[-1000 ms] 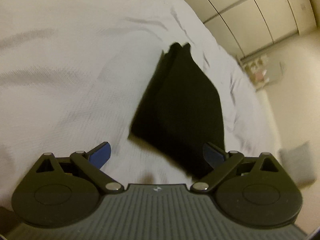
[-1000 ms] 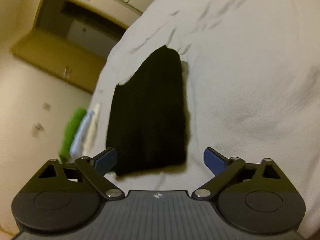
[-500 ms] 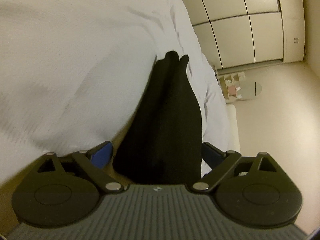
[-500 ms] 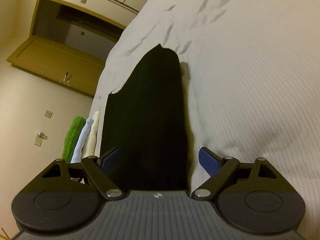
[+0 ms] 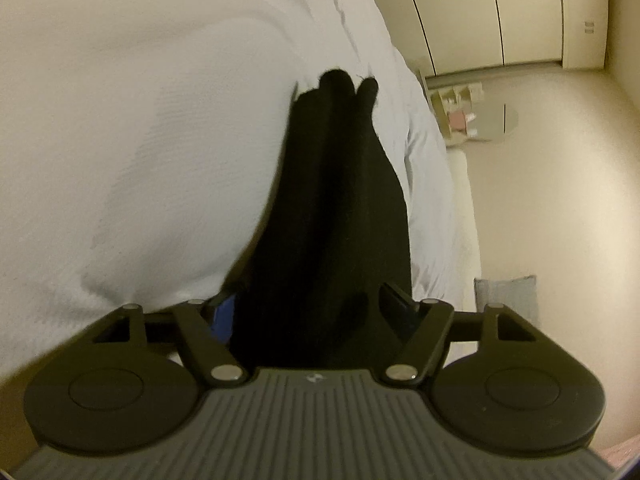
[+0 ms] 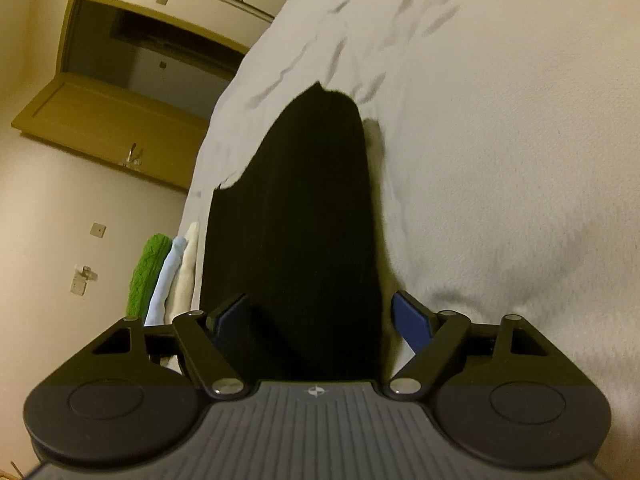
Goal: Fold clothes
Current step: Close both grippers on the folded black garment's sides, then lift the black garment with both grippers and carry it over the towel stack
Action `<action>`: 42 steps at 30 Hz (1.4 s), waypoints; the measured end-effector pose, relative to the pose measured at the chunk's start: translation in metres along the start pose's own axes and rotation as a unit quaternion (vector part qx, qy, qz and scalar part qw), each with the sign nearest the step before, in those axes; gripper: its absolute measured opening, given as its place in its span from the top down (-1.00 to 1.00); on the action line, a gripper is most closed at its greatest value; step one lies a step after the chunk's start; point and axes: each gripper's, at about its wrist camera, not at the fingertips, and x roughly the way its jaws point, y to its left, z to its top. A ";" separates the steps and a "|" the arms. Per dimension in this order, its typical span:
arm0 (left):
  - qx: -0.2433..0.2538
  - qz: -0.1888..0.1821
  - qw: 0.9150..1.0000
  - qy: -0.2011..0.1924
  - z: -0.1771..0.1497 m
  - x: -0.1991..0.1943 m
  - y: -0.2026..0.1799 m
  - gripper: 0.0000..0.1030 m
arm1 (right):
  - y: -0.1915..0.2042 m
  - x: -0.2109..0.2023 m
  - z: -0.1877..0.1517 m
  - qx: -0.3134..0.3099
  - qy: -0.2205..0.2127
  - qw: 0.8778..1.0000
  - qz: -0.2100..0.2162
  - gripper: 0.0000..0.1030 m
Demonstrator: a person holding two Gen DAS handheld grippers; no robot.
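Left wrist view shows the left gripper (image 5: pixel 310 312) astride the near end of the black garment (image 5: pixel 336 208) on the white bed (image 5: pixel 140 120), its jaws partly open and just now closing, the cloth between them but no pinch visible yet. The right gripper (image 6: pixel 320 316) likewise straddles the other near corner, jaws fairly wide, closing too. Judging by this, the step is taking hold of the near edge; next both must pinch firmly, then lift it over evenly.

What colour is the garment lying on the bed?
Black. The garment lies on the white bed; the right wrist view shows it best.
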 end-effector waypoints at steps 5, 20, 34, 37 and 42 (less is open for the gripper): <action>0.026 0.011 1.000 0.011 0.004 0.014 -0.009 -0.32 | -0.002 0.005 0.005 0.018 -0.007 1.000 0.005 -0.55; 0.059 0.056 0.996 0.027 0.006 0.019 -0.044 0.32 | 0.004 0.030 0.015 0.018 0.012 1.000 0.004 -0.10; 0.000 0.109 0.994 0.010 0.019 -0.078 -0.173 0.35 | 0.124 -0.024 0.057 0.068 0.086 0.994 0.003 -0.04; -0.012 0.102 0.994 -0.022 0.024 -0.113 -0.183 0.35 | 0.163 -0.029 0.063 0.051 0.102 0.993 0.012 -0.04; -0.014 0.102 0.992 -0.077 0.057 -0.193 -0.178 0.35 | 0.235 -0.002 0.062 0.012 0.117 0.992 0.045 -0.04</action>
